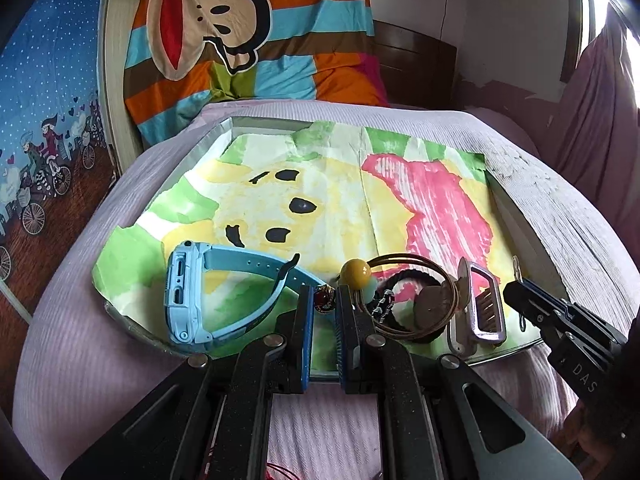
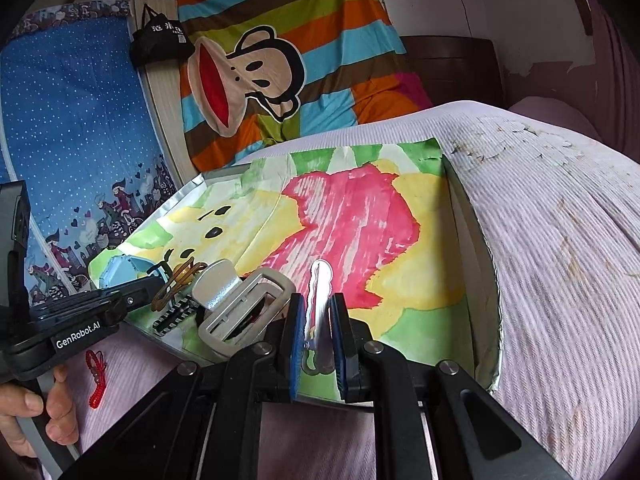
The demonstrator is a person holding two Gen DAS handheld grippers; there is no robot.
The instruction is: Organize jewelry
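A shallow tray (image 1: 224, 130) lined with a painted paper lies on the bed. Along its near edge lie a blue watch (image 1: 188, 296), a hair tie with a yellow bead (image 1: 355, 272), a brown cord loop (image 1: 416, 300) and a silver hair clip (image 1: 482, 308). My left gripper (image 1: 323, 300) is shut on a small red and gold charm (image 1: 322, 300), low over the tray. My right gripper (image 2: 316, 312) is shut on a thin silver hair pin (image 2: 318, 300) over the tray's near edge (image 2: 496, 360). The silver clip (image 2: 240, 308) lies just left of it.
A red cord (image 2: 96, 376) lies on the pink bedspread (image 2: 560, 280) outside the tray, near the hand on the left gripper. A striped monkey blanket (image 1: 248, 32) and a blue patterned panel (image 1: 44, 80) stand behind the bed.
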